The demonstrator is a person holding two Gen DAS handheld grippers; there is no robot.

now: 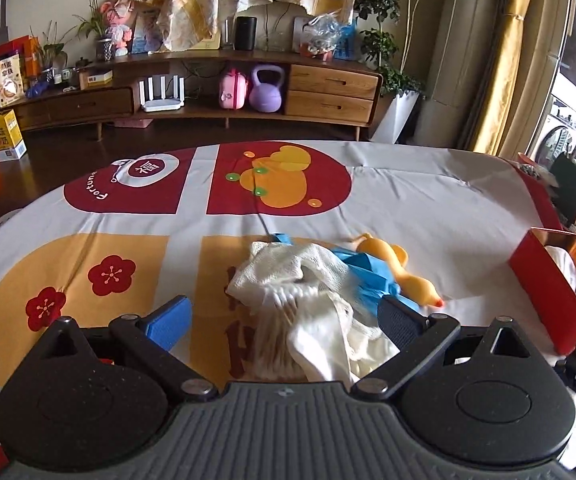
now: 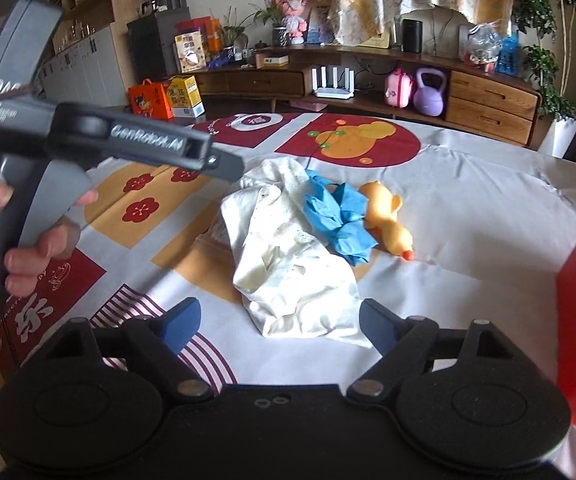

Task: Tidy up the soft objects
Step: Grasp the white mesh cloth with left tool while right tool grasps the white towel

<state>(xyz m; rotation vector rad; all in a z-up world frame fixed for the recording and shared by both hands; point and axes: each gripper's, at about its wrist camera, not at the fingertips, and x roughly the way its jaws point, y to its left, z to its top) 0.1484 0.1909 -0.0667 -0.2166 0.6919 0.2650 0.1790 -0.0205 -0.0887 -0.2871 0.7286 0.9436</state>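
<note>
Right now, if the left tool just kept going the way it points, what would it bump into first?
Most likely the white cloth. The left tool stands open with the crumpled cloth lying between and just ahead of its fingers. The blue glove and rubber duck lie beyond, to the right. Depth is hard to judge.

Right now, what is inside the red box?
Inside the red box, something white shows above the wall; the rest of its contents is hidden by that wall.

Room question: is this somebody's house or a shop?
Most likely a living room in a home: a long wooden cabinet with drawers, potted plants, curtains, and a table under a printed tablecloth.
</note>
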